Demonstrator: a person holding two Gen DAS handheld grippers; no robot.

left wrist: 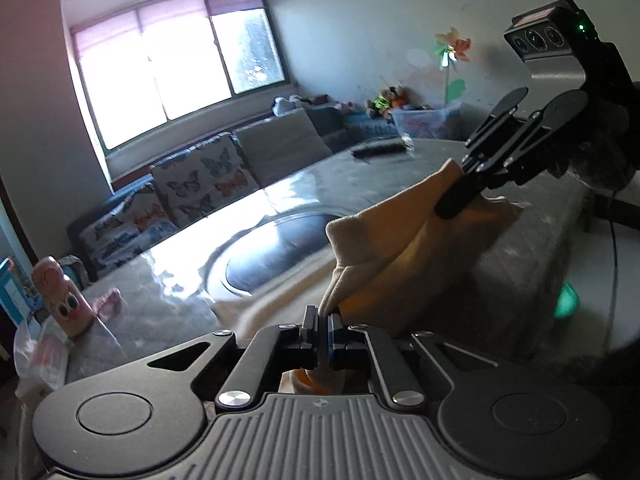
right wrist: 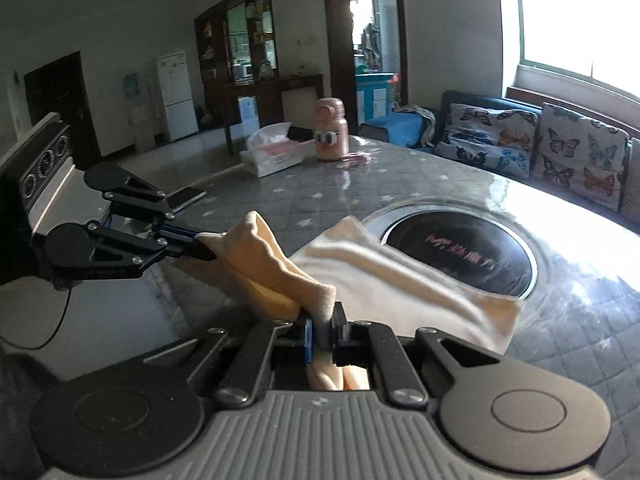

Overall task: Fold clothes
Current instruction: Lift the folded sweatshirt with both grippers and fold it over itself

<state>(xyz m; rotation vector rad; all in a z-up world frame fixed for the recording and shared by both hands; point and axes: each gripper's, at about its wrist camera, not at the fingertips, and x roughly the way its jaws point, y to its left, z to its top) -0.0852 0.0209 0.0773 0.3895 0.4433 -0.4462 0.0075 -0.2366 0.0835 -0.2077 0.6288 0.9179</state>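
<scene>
A cream-yellow garment (right wrist: 372,276) hangs between my two grippers above the grey quilted table (right wrist: 440,184). My left gripper (left wrist: 323,328) is shut on one edge of the garment (left wrist: 380,248). My right gripper (right wrist: 323,330) is shut on the other edge. In the left wrist view the right gripper (left wrist: 450,208) comes in from the upper right, clamped on the cloth. In the right wrist view the left gripper (right wrist: 204,246) comes in from the left, clamped on the cloth. The garment's loose part trails over the table toward the round black hotplate (right wrist: 460,252).
A pink cartoon bottle (right wrist: 330,130), a tissue pack (right wrist: 272,152) and a phone (right wrist: 186,198) sit at the table's far side. A sofa with butterfly cushions (right wrist: 560,156) runs under the window. A dark object (left wrist: 378,149) lies on the table's far end.
</scene>
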